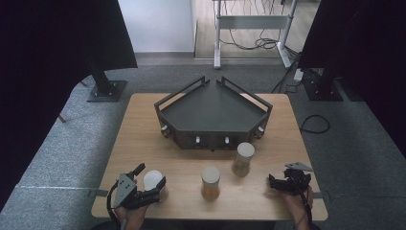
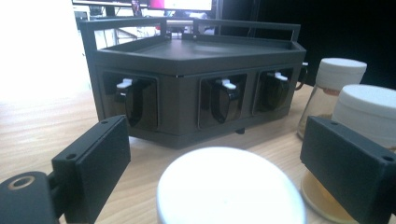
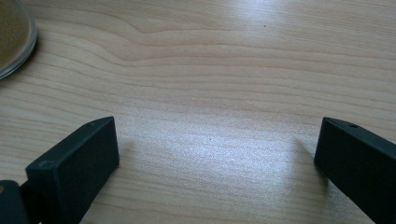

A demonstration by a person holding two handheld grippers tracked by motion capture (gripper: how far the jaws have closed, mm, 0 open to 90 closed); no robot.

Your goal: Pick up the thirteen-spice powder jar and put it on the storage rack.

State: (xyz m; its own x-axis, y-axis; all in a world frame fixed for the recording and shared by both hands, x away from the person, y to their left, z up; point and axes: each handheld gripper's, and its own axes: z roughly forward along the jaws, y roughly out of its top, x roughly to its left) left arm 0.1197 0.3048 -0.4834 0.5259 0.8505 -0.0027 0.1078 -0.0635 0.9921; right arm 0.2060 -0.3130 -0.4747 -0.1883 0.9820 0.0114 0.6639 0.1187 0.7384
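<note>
Three glass jars with white lids and brownish contents stand on the wooden table (image 1: 143, 134). The left jar (image 1: 152, 181) sits between the jaws of my left gripper (image 1: 152, 174), which stands open. In the left gripper view its white lid (image 2: 231, 189) lies low between the jaws of the left gripper (image 2: 215, 140), with bare wood showing beside the left pad. The middle jar (image 1: 210, 183) and the right jar (image 1: 243, 159) stand free. My right gripper (image 1: 275, 184) hovers low at the front right, open over bare wood (image 3: 217, 154).
A dark angular rack (image 1: 213, 115) with railings and front clips stands at the table's middle back (image 2: 196, 88). Two jars (image 2: 334, 88) (image 2: 369, 112) show past the right jaw. A jar's glass edge (image 3: 11, 42) sits at the upper left of the right gripper view.
</note>
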